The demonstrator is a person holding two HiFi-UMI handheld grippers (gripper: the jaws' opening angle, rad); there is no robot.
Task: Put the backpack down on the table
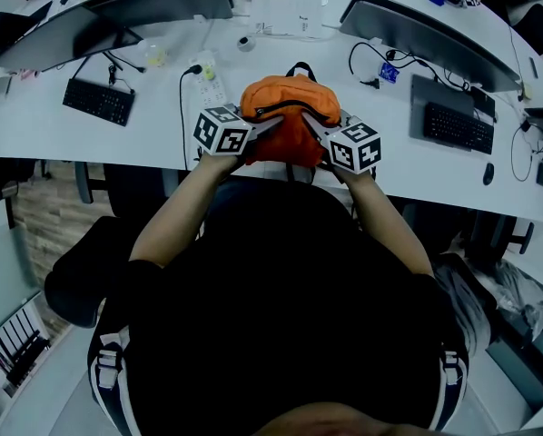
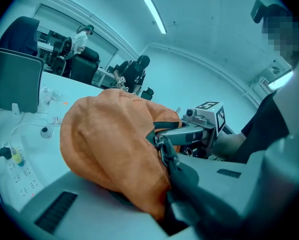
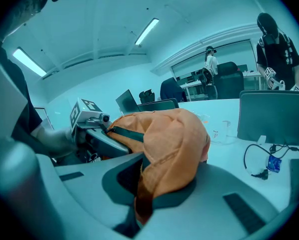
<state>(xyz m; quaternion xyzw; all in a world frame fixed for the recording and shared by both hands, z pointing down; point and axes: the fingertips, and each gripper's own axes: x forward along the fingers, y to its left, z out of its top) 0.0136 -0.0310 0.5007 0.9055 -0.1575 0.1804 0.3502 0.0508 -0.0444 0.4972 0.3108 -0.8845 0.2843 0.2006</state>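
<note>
The orange backpack point(image 1: 288, 107) is pinched shut at 9 o'clock by the left gripper point(image 1: 270, 123) and at 3 o'clock by the right gripper point(image 1: 315, 125), at the table's point(image 1: 153, 143) near edge. If released this close to the edge, it could likely be slumped backward and lost off the table.

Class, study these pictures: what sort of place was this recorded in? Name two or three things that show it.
Probably a shared office or lab workroom: a long white table carries wide monitors, keyboards and a power strip with trailing cables.
</note>
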